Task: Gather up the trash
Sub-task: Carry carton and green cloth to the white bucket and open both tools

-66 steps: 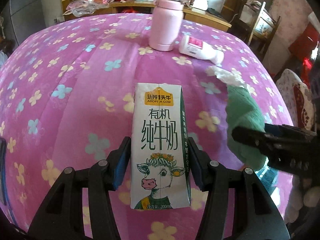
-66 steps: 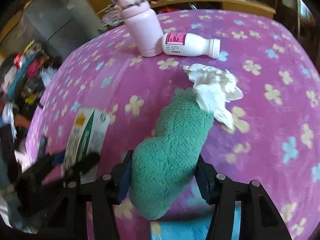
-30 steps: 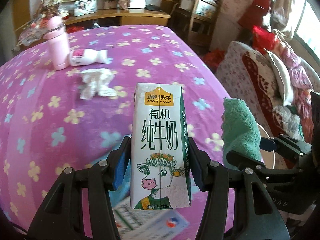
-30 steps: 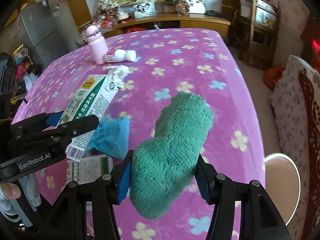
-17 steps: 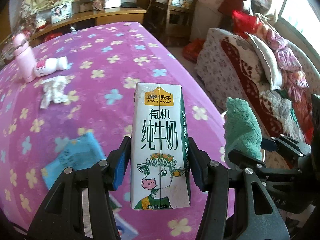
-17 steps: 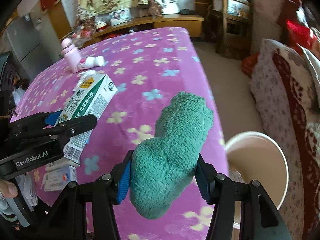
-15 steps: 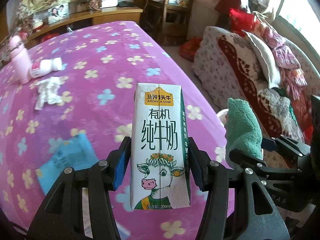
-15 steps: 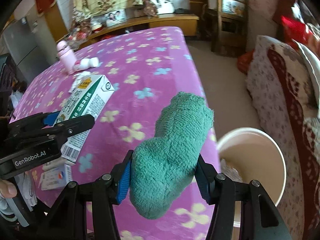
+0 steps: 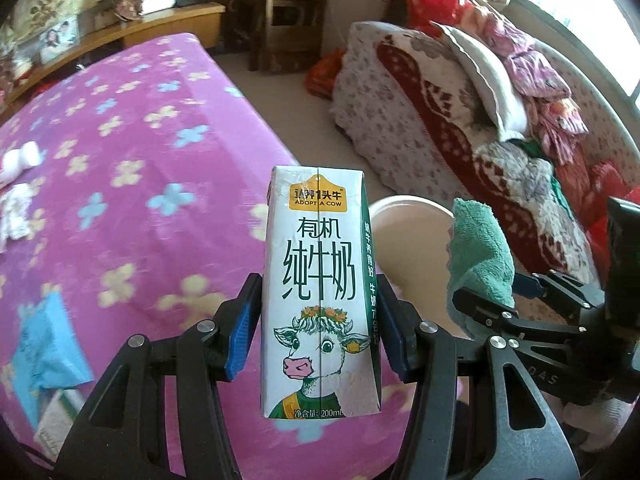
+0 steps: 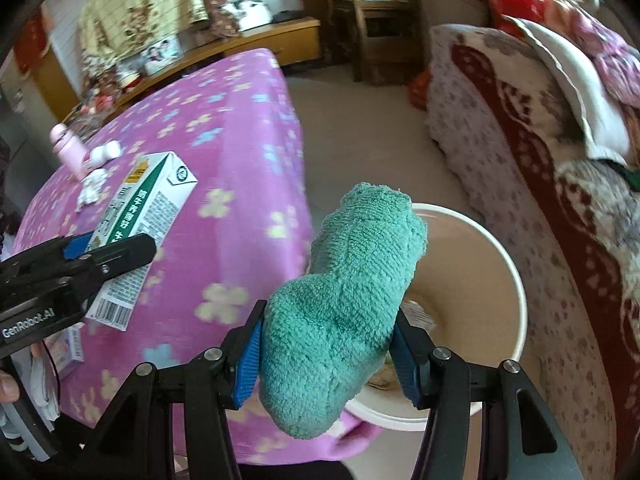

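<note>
Your left gripper had its fingers clamped on the sides of the milk carton, which stood upright between the blue pads. Your right gripper had its fingers closed on a green fluffy cloth that bulged out above them.

Take the round cream bin as the landmark. It stood on the pale floor, just beside the edge of the table, which wore a pink cover printed with blue and yellow flowers. The cloth was above the bin's near rim, partly over its mouth; a few scraps lay at the bottom inside. The carton was held over the table's edge, just to the table side of the bin.

Well away from the bin, at the table's far end, a pink flask stood with a white bottle lying beside it and a crumpled tissue near them. A blue packet lay near the table's near edge, with a small box just by it.

On the bin's other side ran a sofa under a flowered throw with a dark red pattern, heaped with pillows and clothes. Beyond the table stood a low wooden cabinet and a wooden chair.
</note>
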Available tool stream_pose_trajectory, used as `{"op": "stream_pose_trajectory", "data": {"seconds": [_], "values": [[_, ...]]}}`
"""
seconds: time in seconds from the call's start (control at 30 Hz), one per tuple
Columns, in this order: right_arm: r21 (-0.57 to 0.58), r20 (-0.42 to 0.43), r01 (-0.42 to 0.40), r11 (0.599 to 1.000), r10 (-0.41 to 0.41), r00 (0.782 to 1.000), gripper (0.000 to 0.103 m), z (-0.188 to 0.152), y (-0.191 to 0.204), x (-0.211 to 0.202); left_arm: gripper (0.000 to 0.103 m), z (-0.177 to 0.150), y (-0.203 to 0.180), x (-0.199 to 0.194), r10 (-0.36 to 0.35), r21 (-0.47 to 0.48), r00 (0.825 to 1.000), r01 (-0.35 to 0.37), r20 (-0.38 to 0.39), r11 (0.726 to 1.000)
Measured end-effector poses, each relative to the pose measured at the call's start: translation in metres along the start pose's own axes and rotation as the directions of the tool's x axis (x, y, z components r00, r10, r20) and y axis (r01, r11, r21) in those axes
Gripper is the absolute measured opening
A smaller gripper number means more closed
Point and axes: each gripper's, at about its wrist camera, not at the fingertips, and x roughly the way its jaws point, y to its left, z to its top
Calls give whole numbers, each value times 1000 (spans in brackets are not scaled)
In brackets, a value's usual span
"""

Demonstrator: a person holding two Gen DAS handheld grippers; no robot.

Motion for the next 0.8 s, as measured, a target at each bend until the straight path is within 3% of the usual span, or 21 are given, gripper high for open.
{"op": "stream_pose_trajectory", "data": {"seconds": [0.27,0.8], "values": [[76,-15,48,996,-47,999,55,-8,-49,7,53,10,-34,27,-66,32,997,67,-31,997],[141,-48,75,987,-69,996,55,-18,-89,28,53,22,-63,51,-117,54,992,119,-45,991]]}}
